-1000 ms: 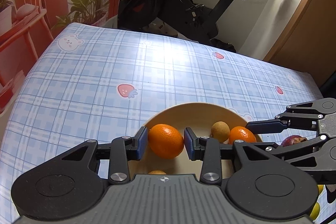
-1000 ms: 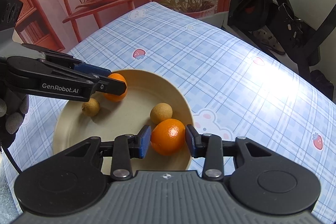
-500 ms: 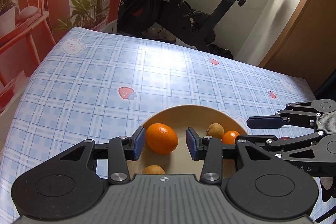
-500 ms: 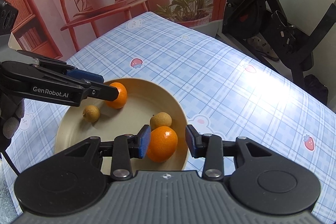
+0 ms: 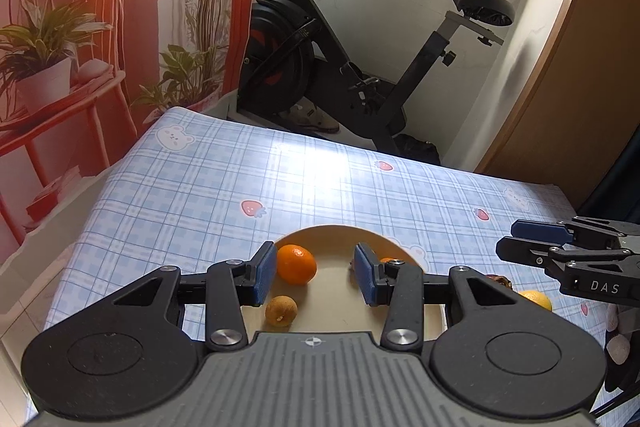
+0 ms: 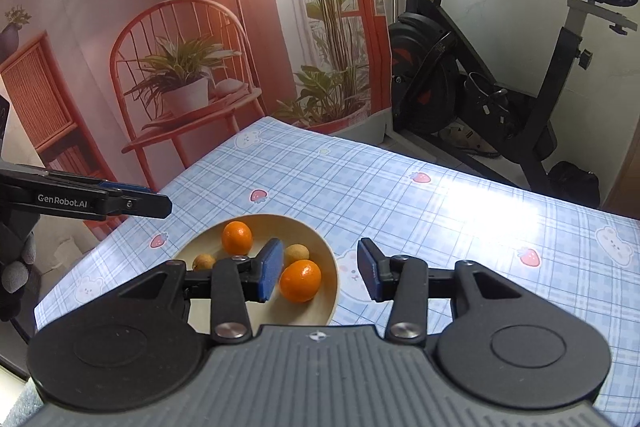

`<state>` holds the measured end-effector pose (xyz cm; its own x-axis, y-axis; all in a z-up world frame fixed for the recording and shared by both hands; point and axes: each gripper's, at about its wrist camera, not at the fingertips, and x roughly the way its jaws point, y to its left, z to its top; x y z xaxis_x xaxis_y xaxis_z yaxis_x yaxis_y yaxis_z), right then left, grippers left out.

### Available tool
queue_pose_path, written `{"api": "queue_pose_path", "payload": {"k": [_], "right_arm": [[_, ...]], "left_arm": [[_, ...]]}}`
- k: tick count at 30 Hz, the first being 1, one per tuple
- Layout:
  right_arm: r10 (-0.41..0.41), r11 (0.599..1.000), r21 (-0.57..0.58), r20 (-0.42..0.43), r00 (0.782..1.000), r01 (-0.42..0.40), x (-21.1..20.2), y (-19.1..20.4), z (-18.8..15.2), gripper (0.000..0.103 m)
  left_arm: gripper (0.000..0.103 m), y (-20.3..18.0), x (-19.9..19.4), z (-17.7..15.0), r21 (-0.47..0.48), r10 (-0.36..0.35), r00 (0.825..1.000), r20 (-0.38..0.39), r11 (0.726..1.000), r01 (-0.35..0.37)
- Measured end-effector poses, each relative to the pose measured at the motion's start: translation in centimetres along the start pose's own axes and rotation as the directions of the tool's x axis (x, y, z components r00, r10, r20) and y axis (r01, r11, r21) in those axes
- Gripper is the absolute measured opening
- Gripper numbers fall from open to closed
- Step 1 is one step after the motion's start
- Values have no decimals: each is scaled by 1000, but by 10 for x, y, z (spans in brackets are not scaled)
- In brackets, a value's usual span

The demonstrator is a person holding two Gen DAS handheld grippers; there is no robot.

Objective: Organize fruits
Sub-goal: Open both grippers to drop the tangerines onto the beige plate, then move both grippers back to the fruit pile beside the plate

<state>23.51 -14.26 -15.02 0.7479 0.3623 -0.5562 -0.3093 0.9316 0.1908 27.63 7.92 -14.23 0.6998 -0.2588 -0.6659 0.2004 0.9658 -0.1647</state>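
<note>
A beige plate [image 5: 334, 239] [image 6: 276, 225] on the blue checked tablecloth holds two oranges and two small brown longans. In the left wrist view one orange [image 5: 296, 264] and a longan [image 5: 281, 311] lie below my left gripper [image 5: 315, 277], which is open and holds nothing. The second orange [image 5: 387, 260] peeks out behind its right pad. In the right wrist view the near orange [image 6: 300, 281] rests on the plate under my right gripper [image 6: 319, 275], whose jaws are opening, pads clear of the fruit. The far orange [image 6: 237, 237] and both longans [image 6: 296, 253] [image 6: 203, 261] lie beyond.
A yellow lemon [image 5: 534, 299] and a dark wrinkled fruit [image 5: 498, 281] lie on the cloth right of the plate, below the right gripper's fingers [image 5: 536, 239]. An exercise bike [image 5: 320, 67] stands past the table's far edge. A printed backdrop hangs at the left.
Both grippers let go of their oranges, which now lie on the plate. Both have opened, risen and drawn back from the plate.
</note>
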Motion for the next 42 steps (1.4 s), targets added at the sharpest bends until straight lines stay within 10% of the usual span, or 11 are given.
{"api": "queue_pose_path", "payload": {"k": [20, 26, 42], "right_arm": [[-183, 975, 188, 352, 918, 122, -138, -4, -75, 103], [-207, 968, 216, 408, 889, 127, -146, -2, -97, 103], [-158, 987, 85, 286, 945, 139, -113, 16, -129, 103]], "left_arm": [[45, -47, -125, -30, -108, 167, 948, 271, 984, -143], [45, -57, -135, -56, -152, 273, 892, 360, 961, -232], [45, -67, -97, -96, -66, 226, 943, 244, 974, -216]]}}
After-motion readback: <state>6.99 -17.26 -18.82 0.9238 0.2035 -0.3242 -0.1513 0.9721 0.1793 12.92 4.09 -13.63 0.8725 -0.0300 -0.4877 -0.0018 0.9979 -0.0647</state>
